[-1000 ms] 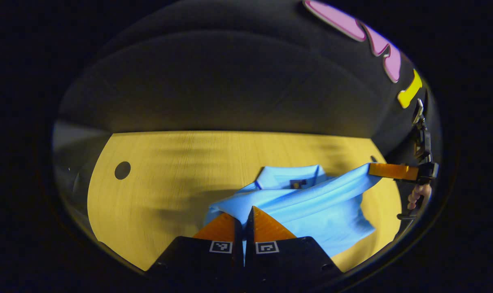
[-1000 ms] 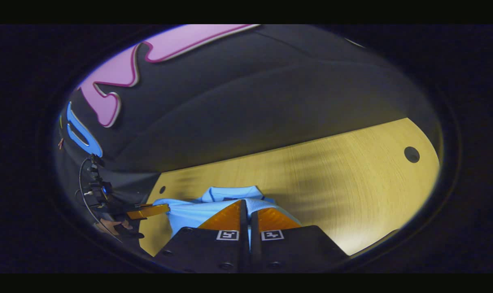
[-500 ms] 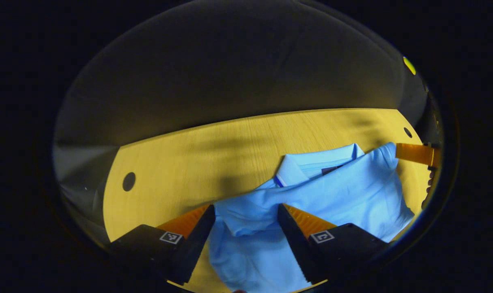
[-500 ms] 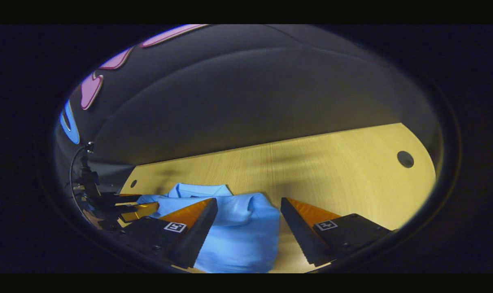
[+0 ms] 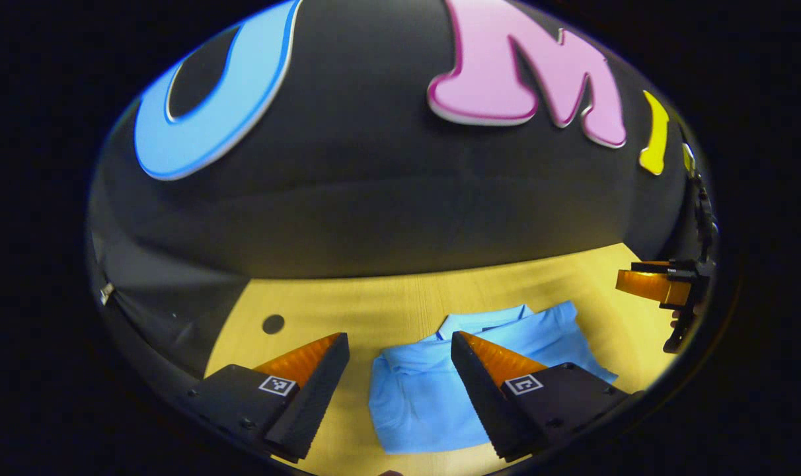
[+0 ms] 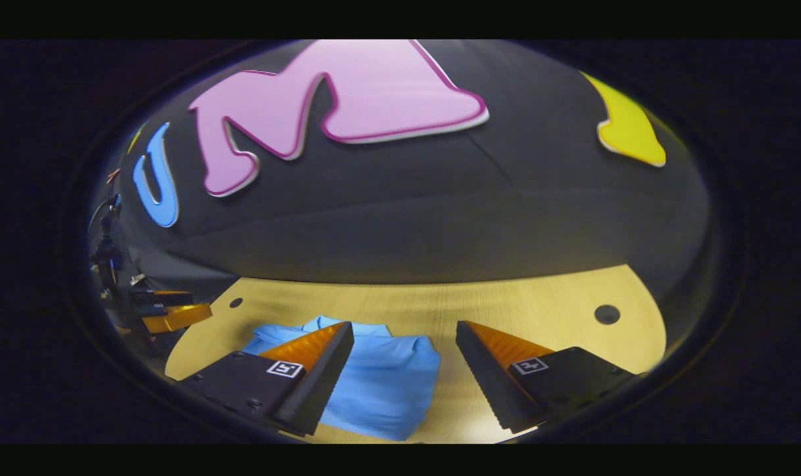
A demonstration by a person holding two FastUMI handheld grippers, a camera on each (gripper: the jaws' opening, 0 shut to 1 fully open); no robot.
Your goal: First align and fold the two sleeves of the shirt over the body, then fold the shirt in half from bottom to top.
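The light blue shirt (image 5: 420, 396) lies folded in a compact rectangle on the wooden table (image 5: 387, 311), its collar at the far end. My left gripper (image 5: 400, 344) is open above it with nothing between its fingers. In the right gripper view the shirt (image 6: 381, 383) lies below and to the left, and my right gripper (image 6: 404, 334) hangs open over its right edge. Each gripper appears at the far side of the other's view: the right gripper (image 5: 658, 285) and the left gripper (image 6: 169, 316).
The table has a round hole near its left end (image 5: 273, 324) and another near its right end (image 6: 607, 314). The black cloth wall stands right behind the table's far edge. Bare wood lies on both sides of the shirt.
Both grippers opened and let go of the shirt's hem, which now lies folded up over the body. Both have since lifted and pulled back from the shirt.
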